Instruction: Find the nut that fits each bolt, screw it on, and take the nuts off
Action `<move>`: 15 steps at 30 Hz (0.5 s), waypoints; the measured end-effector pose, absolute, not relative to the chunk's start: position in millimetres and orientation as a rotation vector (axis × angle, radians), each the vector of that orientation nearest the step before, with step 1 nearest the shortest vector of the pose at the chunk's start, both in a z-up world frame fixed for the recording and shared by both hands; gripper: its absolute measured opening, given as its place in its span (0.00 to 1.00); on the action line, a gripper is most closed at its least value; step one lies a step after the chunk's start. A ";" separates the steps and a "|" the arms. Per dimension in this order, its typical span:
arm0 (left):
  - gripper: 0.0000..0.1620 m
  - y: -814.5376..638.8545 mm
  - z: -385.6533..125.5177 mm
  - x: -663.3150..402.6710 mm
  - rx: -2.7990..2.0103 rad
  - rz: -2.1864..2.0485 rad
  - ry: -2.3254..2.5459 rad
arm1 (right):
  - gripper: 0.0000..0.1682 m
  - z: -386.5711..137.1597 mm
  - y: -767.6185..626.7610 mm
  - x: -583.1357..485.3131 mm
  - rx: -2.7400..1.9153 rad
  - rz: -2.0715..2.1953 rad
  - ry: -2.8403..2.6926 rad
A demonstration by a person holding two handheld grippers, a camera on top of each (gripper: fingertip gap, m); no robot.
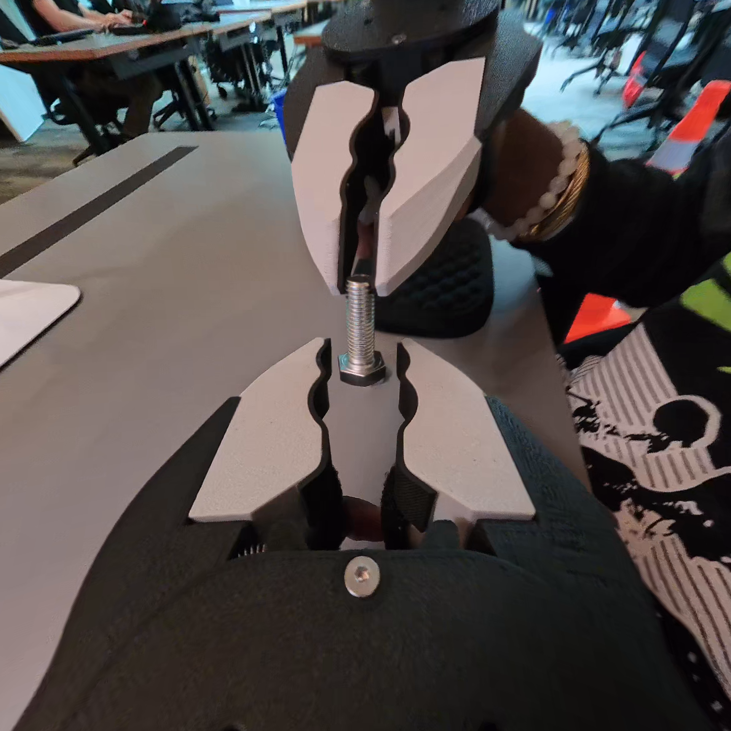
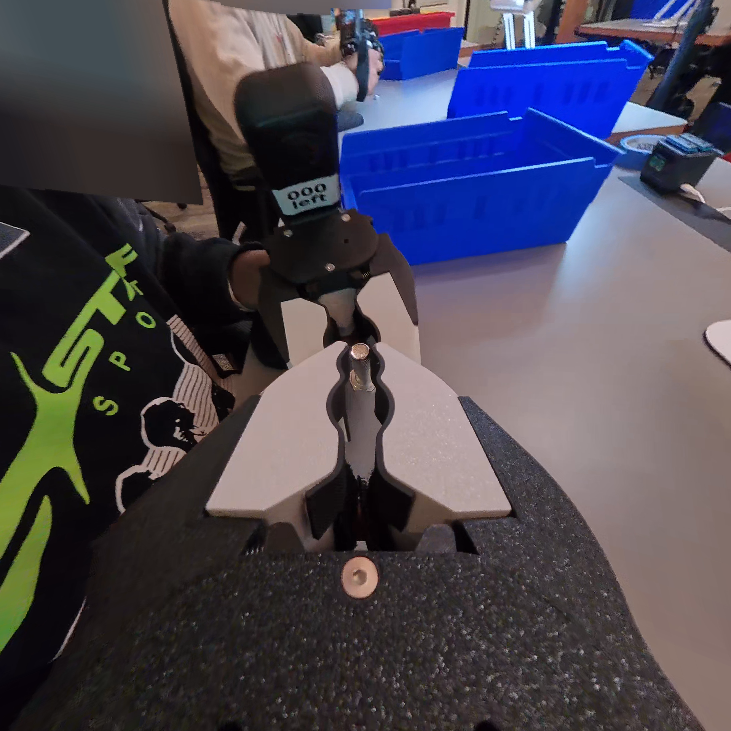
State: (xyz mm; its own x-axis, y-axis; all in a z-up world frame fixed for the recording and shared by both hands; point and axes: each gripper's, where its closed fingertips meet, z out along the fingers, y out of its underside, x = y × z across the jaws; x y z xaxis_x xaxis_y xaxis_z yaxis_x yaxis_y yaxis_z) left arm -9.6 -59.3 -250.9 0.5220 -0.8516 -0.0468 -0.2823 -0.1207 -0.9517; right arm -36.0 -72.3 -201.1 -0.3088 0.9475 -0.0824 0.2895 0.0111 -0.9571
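Standing head-down on table [image 1: 178, 277], bolt [image 1: 359, 324] – right tongs [image 1: 358, 283] pinch tip, left tongs [image 1: 362, 356] agape, empty.

A grey table [image 2: 573, 395] carries blue plastic bins [image 2: 470, 190] at its far side, with a small black device [image 2: 676, 162] and a blue tape roll [image 2: 637, 148] to their right. A white pad [image 1: 27, 312] lies at the left edge.

Pretty sure I'm looking into an open-plan office or lab: rows of long desks [image 1: 166, 37] with a person [image 1: 71, 16] typing at one, rolling chairs [image 1: 617, 59] everywhere, and blue plastic parts bins [image 2: 474, 190] on my grey table [image 2: 573, 395].
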 end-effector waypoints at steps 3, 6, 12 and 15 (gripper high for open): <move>0.19 -63.7 -243.1 -3.2 -1.629 -0.747 0.929 | 0.06 -194.8 -75.1 -33.5 -1.263 1.302 -1.691; 0.16 -61.6 -242.0 -6.1 -1.627 -0.739 0.909 | 0.05 -193.2 -74.1 -32.0 -1.264 1.277 -1.706; 0.14 -56.6 -242.5 -8.9 -1.641 -0.706 0.878 | 0.06 -192.3 -68.9 -33.7 -1.314 1.303 -1.651; 0.14 -53.6 -243.7 -10.1 -1.646 -0.664 0.871 | 0.06 -195.0 -66.5 -35.8 -1.338 1.283 -1.634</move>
State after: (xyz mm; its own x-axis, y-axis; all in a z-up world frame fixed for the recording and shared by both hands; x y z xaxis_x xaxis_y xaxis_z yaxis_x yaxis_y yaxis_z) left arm -10.1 -53.6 -243.7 0.5720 -0.8201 -0.0145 -0.2030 -0.1244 -0.9712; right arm -35.8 -66.5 -195.0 -0.2607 0.9612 -0.0905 0.3158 -0.0036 -0.9488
